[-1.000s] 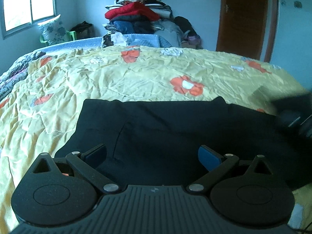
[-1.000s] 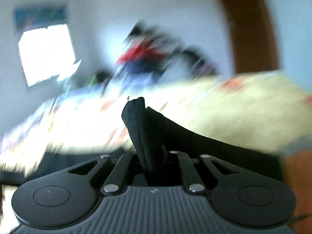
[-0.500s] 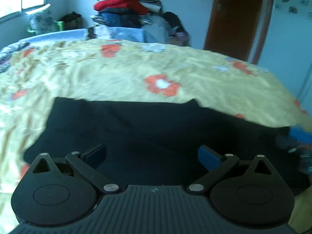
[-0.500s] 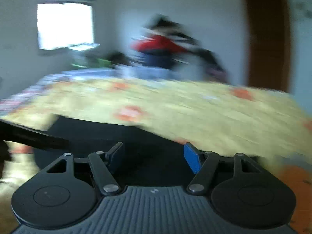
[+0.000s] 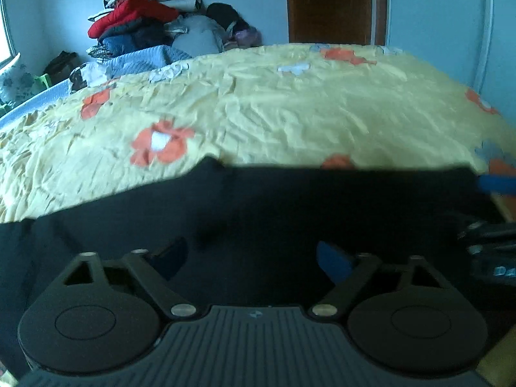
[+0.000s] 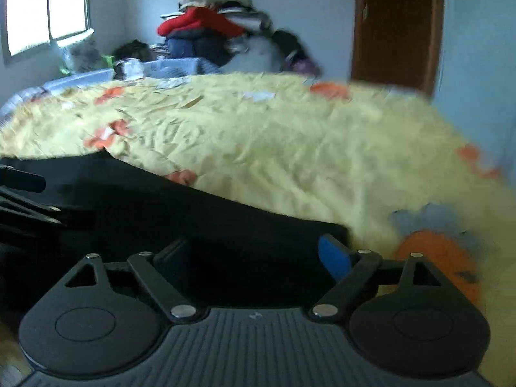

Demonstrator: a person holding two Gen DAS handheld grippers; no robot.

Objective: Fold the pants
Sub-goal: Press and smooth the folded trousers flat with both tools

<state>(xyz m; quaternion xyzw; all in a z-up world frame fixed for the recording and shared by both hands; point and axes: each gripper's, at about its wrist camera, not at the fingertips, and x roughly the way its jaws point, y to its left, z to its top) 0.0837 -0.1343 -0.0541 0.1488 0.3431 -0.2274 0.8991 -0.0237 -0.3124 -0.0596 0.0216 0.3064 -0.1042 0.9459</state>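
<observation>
Black pants (image 5: 290,213) lie flat along the near side of a bed with a yellow flowered cover (image 5: 274,106). My left gripper (image 5: 251,258) is open and empty, low over the pants' middle. My right gripper (image 6: 251,258) is open and empty over the pants (image 6: 180,225) near their right end. The right gripper shows at the right edge of the left wrist view (image 5: 493,248). The left gripper shows at the left edge of the right wrist view (image 6: 22,193).
A heap of clothes (image 5: 142,22) is piled at the far side of the bed. A brown door (image 5: 329,3) stands behind on the right. A window (image 6: 45,6) is on the left wall.
My right gripper let go of the fold of black cloth, opened and came down over the pants' right end. My left gripper stayed open and shifted right along the pants.
</observation>
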